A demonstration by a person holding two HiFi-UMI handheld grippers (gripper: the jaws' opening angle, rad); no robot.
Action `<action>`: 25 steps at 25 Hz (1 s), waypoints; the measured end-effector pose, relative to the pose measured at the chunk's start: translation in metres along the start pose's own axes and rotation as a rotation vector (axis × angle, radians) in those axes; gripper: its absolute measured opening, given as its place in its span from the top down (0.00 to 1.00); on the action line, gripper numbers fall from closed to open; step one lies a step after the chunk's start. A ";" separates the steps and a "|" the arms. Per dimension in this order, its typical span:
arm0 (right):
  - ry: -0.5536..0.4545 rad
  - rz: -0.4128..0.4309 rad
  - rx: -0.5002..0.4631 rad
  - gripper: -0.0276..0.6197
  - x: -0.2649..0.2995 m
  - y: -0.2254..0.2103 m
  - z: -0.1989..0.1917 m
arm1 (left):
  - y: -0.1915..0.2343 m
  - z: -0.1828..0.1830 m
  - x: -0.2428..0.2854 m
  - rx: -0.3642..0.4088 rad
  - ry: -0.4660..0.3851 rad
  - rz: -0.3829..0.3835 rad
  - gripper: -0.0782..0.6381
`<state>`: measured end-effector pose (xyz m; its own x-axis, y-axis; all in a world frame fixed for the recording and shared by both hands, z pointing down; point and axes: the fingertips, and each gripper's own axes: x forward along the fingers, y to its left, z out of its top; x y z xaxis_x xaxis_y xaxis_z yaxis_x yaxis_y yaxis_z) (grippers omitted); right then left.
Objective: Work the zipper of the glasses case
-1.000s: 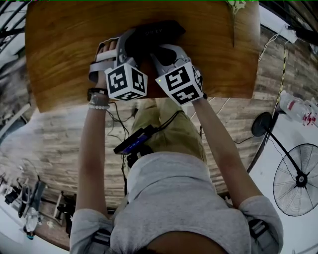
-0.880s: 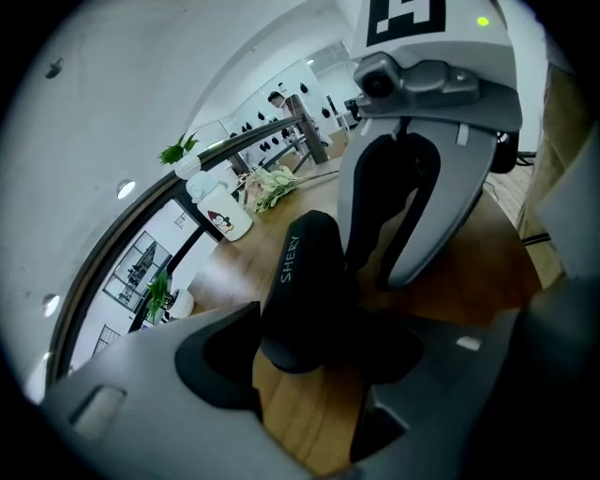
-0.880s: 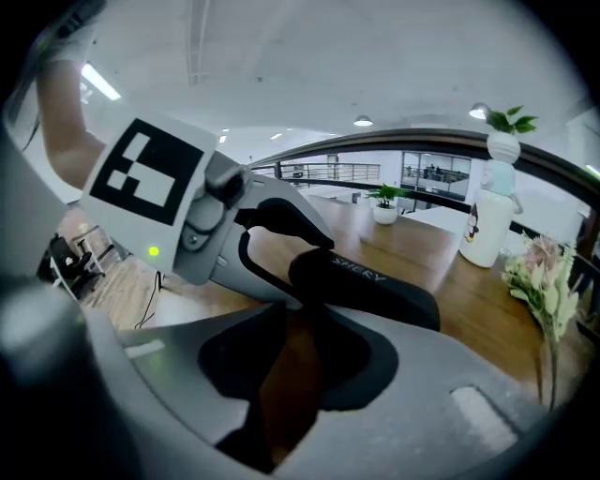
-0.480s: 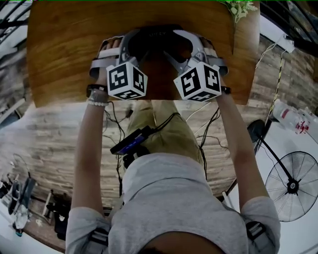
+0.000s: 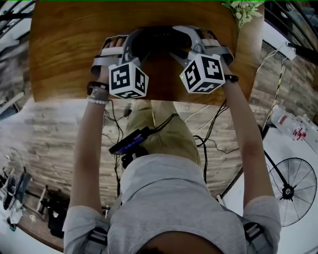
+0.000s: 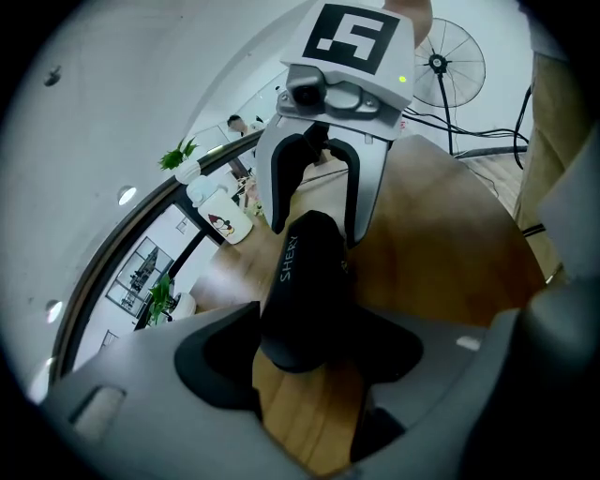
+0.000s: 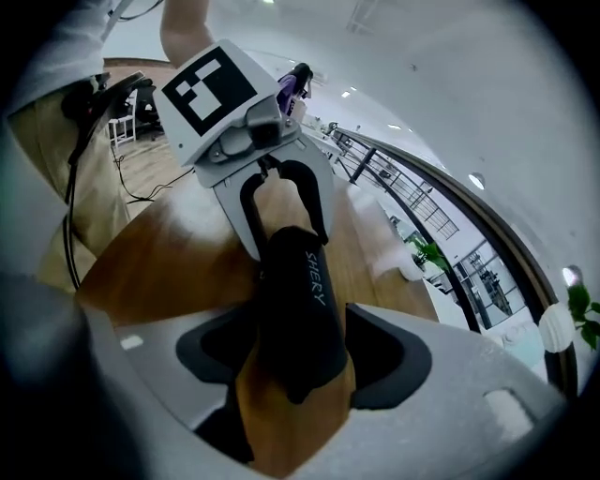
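A black glasses case (image 5: 158,34) lettered SHERY lies on the wooden table (image 5: 64,44), far side, with a gripper at each end. My left gripper (image 5: 140,38) is shut across the case's left end; in the left gripper view both pads of this gripper (image 6: 305,352) press the case (image 6: 305,272). My right gripper (image 5: 177,38) has just been opening its jaws. They stand wide on either side of the case's right end (image 7: 295,309), with this gripper (image 7: 295,361) not pressing it. Each gripper view shows the other gripper facing it: the right (image 6: 317,230) and the left (image 7: 286,239).
A green plant (image 5: 243,7) stands at the table's far right corner. A white mug with a cartoon (image 6: 225,217) sits beyond the case. A small device with cables (image 5: 130,141) rests on the person's lap. A floor fan (image 5: 290,191) stands at the right.
My right gripper has rolled and shifted right from the case's near side to its right end, and its jaws have spread wide. My left gripper has kept still on the case.
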<state>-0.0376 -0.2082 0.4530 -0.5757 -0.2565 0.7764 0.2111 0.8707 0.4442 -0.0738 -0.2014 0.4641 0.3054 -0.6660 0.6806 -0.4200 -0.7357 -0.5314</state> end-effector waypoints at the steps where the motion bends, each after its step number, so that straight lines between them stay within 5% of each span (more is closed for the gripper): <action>1: -0.002 0.005 0.000 0.49 0.003 0.001 0.001 | 0.000 0.000 0.000 -0.002 -0.001 0.003 0.50; 5: -0.019 0.016 0.021 0.54 0.009 0.000 0.003 | 0.001 0.000 -0.003 -0.062 0.002 0.005 0.48; 9: -0.021 0.040 0.048 0.55 0.008 -0.002 0.003 | 0.012 0.002 -0.020 -0.249 -0.023 0.025 0.49; 13: -0.019 0.044 0.089 0.55 0.011 -0.004 0.004 | 0.022 -0.003 -0.046 -0.527 -0.094 0.041 0.52; 18: -0.028 0.070 0.176 0.55 0.012 -0.009 0.007 | 0.015 0.001 -0.050 -0.922 -0.190 -0.080 0.60; 25: -0.045 0.080 0.215 0.55 0.011 -0.011 0.009 | -0.011 0.012 -0.025 -1.008 -0.131 -0.231 0.63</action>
<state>-0.0529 -0.2171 0.4526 -0.5996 -0.1685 0.7823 0.0873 0.9580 0.2732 -0.0668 -0.1783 0.4469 0.5344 -0.5747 0.6198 -0.8399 -0.4432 0.3132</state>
